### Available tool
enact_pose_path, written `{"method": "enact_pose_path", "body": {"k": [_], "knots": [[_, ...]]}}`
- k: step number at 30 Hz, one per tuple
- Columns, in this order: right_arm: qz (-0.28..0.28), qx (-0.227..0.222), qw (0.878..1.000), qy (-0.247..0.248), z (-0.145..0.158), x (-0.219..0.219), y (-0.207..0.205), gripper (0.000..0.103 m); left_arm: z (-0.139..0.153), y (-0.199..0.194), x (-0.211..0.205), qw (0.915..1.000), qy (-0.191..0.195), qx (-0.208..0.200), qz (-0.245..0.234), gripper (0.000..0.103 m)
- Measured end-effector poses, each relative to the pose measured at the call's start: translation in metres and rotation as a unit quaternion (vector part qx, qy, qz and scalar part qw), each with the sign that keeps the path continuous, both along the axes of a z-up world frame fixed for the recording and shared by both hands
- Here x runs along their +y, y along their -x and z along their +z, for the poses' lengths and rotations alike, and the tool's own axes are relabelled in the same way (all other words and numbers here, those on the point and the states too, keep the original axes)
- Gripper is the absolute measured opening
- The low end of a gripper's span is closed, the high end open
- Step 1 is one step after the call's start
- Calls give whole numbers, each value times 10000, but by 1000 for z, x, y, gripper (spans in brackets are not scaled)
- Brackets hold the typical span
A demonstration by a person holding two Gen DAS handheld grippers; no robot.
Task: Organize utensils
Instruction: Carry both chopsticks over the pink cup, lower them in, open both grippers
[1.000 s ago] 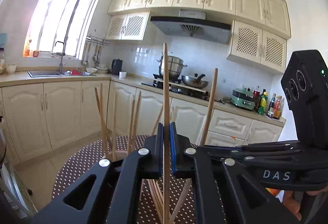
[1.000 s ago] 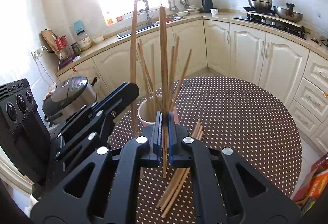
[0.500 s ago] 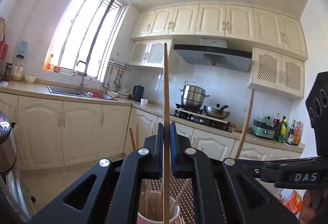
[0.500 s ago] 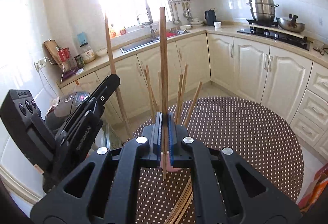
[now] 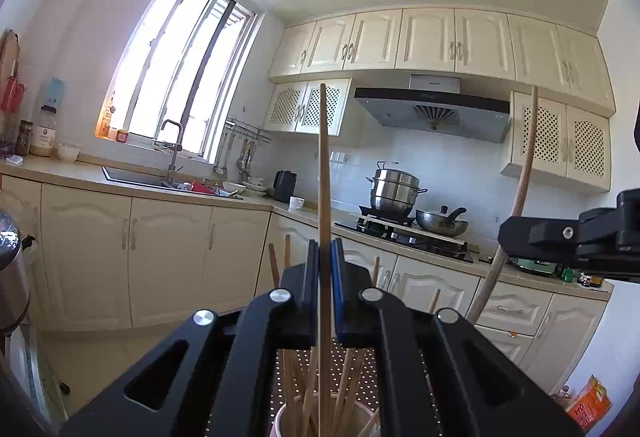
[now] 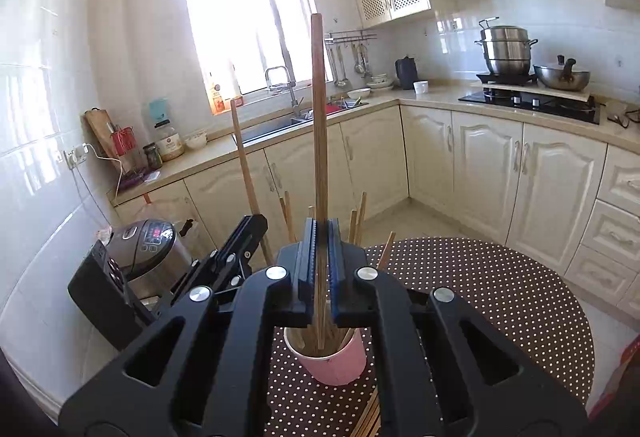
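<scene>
Cream kitchen cabinets back a round brown polka-dot worktop (image 6: 500, 289). Left gripper (image 5: 325, 265) clamps one upright wooden chopstick (image 5: 324, 173); right gripper (image 6: 320, 249) clamps another wooden chopstick (image 6: 318, 117). Both sticks' lower ends sit in the pink paper cup (image 6: 332, 361) at 6 o'clock.

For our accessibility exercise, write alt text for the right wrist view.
The right claw grips one upright chopstick, its lower end inside a pink cup of chopsticks on a dotted table. The left claw holds another chopstick beside it; kitchen cabinets behind.
</scene>
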State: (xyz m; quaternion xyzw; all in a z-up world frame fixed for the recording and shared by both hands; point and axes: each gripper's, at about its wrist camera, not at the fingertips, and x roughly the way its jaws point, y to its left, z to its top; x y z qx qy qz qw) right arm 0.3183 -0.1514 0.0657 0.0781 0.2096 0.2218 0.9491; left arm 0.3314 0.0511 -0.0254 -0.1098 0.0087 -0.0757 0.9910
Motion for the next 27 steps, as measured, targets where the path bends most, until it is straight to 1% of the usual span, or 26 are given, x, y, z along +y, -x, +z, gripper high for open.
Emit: {"method": "enact_pose_path", "body": {"k": [4, 10, 14, 15, 16, 17, 18, 21, 23, 27], "knots": [[-7, 138, 9999, 29, -9, 3, -9, 6, -8, -1, -4, 9999, -127, 60, -28, 6], [17, 344, 9993, 137, -25, 9, -17, 6, -17, -2, -12, 9988, -345, 262, -246, 6], [55, 491, 9987, 126, -34, 11, -20, 6, -18, 0, -11, 9984, -345, 355, -255, 7], [69, 523, 9985, 129, -36, 13, -19, 6, -18, 0, -11, 9983, -354, 390, -248, 8], [74, 539, 9984, 135, -37, 13, -20, 6, -18, 1, -11, 9982, -389, 408, -220, 13], [63, 551, 9984, 146, -39, 14, -19, 6, -19, 2, -11, 9981, -427, 414, -181, 20], [61, 563, 9983, 154, -40, 15, -19, 6, -19, 3, -9, 9979, -466, 425, -141, 22], [55, 584, 9981, 188, -42, 16, -18, 6, -18, 5, -8, 9975, -507, 459, -152, 24], [45, 606, 9980, 189, -42, 16, -19, 6, -18, 8, -7, 9973, -526, 495, -130, 29], [35, 666, 9976, 202, -46, 18, -19, 6, -17, 13, -3, 9969, -555, 552, -73, 32]]}}
